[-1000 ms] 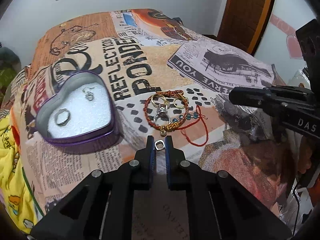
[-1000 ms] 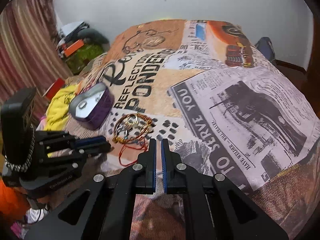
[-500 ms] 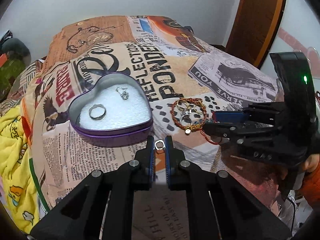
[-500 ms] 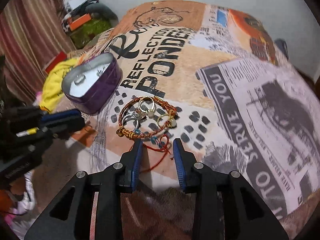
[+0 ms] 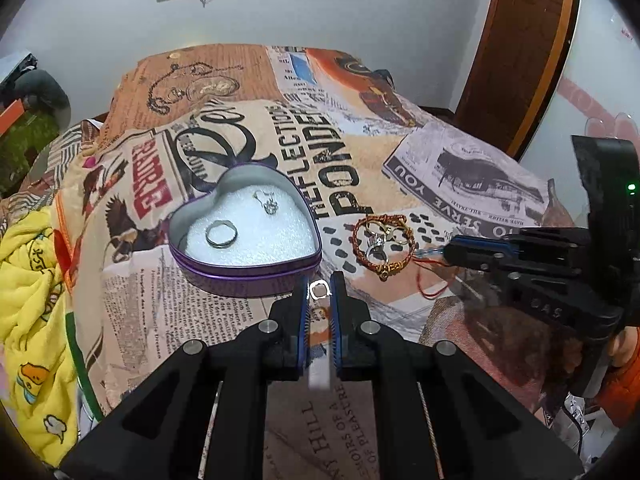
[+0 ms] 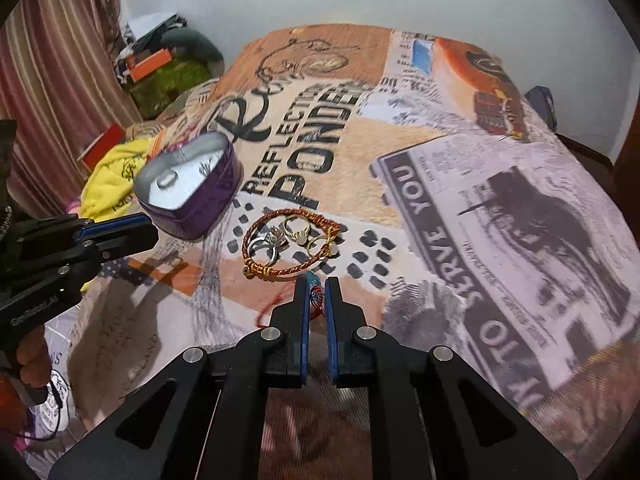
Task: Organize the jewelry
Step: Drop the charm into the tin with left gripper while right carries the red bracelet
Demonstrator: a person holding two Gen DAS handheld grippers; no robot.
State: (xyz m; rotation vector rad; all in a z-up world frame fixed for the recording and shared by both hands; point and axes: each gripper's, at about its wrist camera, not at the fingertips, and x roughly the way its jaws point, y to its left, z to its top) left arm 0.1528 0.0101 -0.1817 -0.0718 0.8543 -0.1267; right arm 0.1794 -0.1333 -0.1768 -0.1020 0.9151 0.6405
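Ring pinched, tin at 11 o'clock

The left gripper (image 5: 319, 290) pinches a small silver ring (image 5: 320, 290) at its fingertips, just short of the heart tin (image 5: 276, 270) on the bed; the tin's foam lies toward 11 o'clock, its point aimed at 4 o'clock, so the left is the nearer hand. The right gripper (image 6: 316, 294) has its fingers nearly together around the red cord (image 6: 317, 298), whose long axis trails toward 8 o'clock, with the bangle (image 6: 280, 270) and rings at 11 o'clock.

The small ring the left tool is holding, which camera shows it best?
The left wrist view: the small ring sits pinched between the left tool's tips, close and unobstructed. In the right wrist view that tool is side-on, and the ring cannot be made out.
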